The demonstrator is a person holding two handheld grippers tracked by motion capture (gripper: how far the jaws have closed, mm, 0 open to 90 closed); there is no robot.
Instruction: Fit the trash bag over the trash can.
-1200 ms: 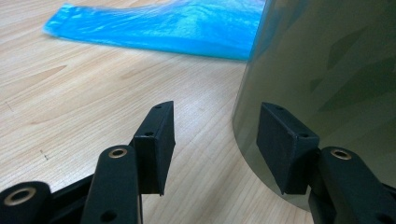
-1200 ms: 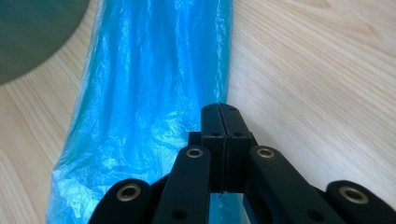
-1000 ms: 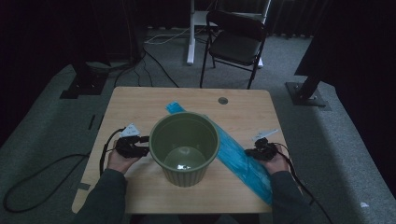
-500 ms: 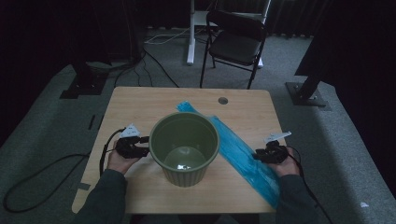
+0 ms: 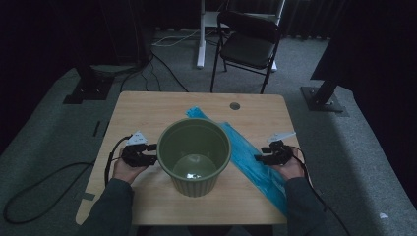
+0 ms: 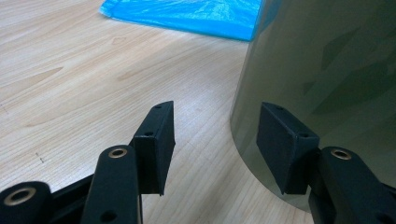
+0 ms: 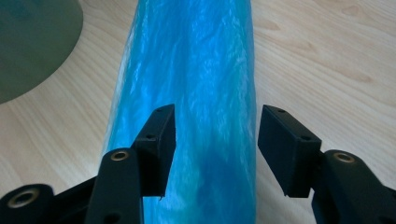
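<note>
Dark room, grey carpet; a black folding chair [image 5: 248, 46] stands beyond a pale wooden surface [image 5: 147, 110]. Green bucket [image 5: 194, 155] upright near the middle of the surface, mouth up. Long blue plastic bag [image 5: 255, 164] lies flat, running diagonally from behind the bucket toward the near right edge.

Left claw [image 5: 152, 155] just beside the bucket's left wall, jaws spread, nothing gripped; in the left gripper view one pad [image 6: 285, 147] sits close against the bucket [image 6: 327, 84] wall, contact unclear, the other over bare wood.

Right claw [image 5: 259, 157] over the bag's right side. Its jaws have just been opening; they stand wide above the bag [image 7: 196, 93], released, pads clear of the plastic.
</note>
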